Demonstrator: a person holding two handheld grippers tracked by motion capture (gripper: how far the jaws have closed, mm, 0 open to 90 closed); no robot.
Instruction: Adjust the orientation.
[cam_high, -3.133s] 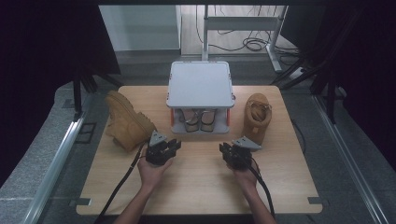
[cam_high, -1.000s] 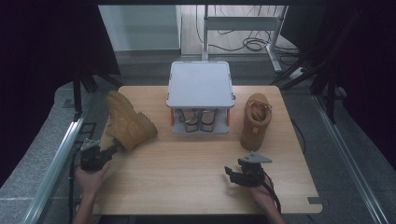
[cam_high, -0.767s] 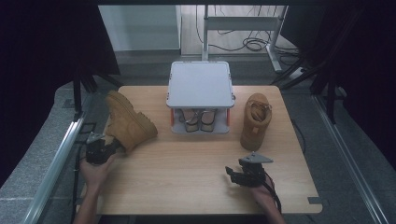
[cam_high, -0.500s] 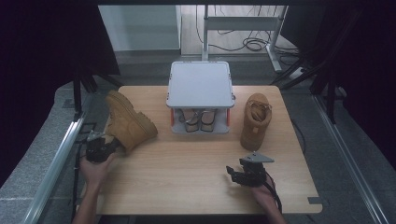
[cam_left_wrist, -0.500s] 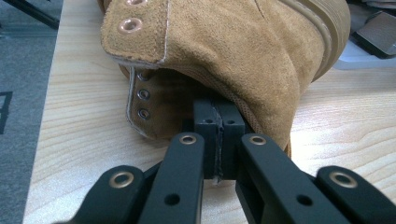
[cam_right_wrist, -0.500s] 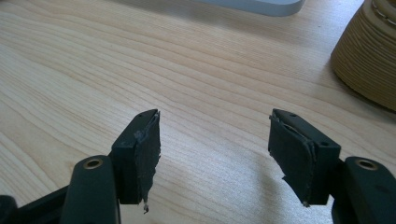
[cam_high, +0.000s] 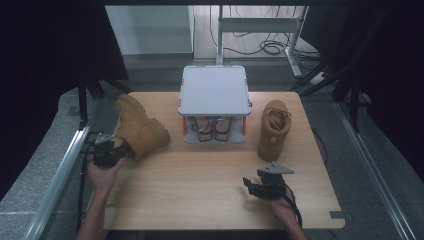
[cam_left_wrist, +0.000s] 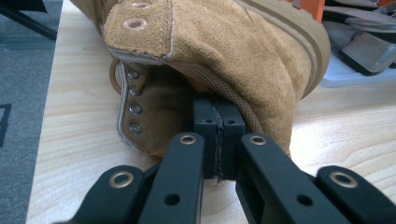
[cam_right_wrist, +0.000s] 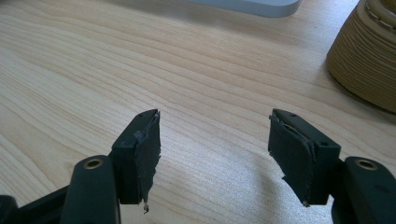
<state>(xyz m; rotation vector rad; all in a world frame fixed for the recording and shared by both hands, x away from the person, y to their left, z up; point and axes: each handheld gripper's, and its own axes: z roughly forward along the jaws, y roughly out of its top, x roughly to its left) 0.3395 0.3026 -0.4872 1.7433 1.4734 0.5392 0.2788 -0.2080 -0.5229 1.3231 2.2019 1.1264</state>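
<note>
A tan suede boot (cam_high: 142, 131) lies at the left of the wooden table (cam_high: 200, 180), its toe towards the middle. My left gripper (cam_high: 117, 150) is at the boot's heel end, and its pads are shut flat against each other. In the left gripper view its tips (cam_left_wrist: 219, 109) push into the padded collar of that boot (cam_left_wrist: 243, 51), and I see nothing between the pads. A second tan boot (cam_high: 272, 127) stands upright at the right. My right gripper (cam_high: 248, 187) hovers low over the table's front right, jaws open and empty (cam_right_wrist: 215, 135), with that boot's sole (cam_right_wrist: 369, 60) ahead to the right.
A small rack with a grey top (cam_high: 215, 90) and orange legs stands at the back middle, with a pair of shoes (cam_high: 212, 127) under it. A metal rail (cam_high: 55, 180) runs along the table's left side. Bare wood lies between the two grippers.
My left gripper has crept up and towards the boot's heel end and now touches the collar. The right gripper and both boots have kept still.
</note>
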